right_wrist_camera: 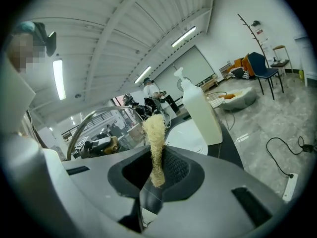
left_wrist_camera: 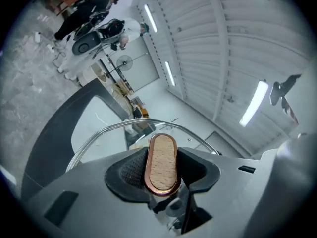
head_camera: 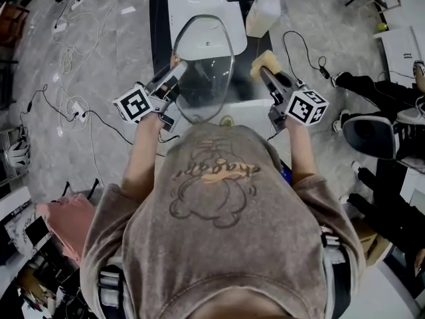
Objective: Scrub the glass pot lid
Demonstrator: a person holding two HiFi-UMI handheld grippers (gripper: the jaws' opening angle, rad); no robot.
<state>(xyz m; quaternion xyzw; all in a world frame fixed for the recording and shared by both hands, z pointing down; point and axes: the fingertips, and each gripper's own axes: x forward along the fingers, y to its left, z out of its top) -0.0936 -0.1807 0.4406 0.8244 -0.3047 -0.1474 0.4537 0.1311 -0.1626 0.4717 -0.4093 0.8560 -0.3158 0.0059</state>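
Looking down in the head view, you have the glass pot lid (head_camera: 207,78) raised and tilted over the near end of the white sink (head_camera: 199,5). Your left gripper (head_camera: 174,73) is at the lid's left side. Your right gripper (head_camera: 264,72) sits just right of the lid, apart from it, carrying a yellowish scrubber (head_camera: 265,62). A pale bottle (head_camera: 261,12) stands at the sink's far right.

In the left gripper view, the left gripper (left_wrist_camera: 161,168) is clamped on the lid's wooden knob (left_wrist_camera: 161,161), which has a copper-coloured rim. Both pads press its flanks, and the metal edge of the lid (left_wrist_camera: 109,130) arcs across beyond it.

In the right gripper view, the right gripper (right_wrist_camera: 157,170) is pinched tight on the scrubber (right_wrist_camera: 154,138), a thin fibrous pad that stands up between the pads with its frayed top free. The lid (right_wrist_camera: 104,125) shows to the left and the bottle (right_wrist_camera: 200,110) to the right.

Treat the lid as stiff and brittle. It is probably weighty for its size, and likely slick once it is wet or soapy. The knob looks like the only sound place to hold it, because the rim is thin and the glass gives the pads nothing to bite. All the weight hangs off that one point, so hard scrubbing near the rim may swing the lid round in your grip. The scrubber is soft and will fold, so press with its flat side rather than its tip.
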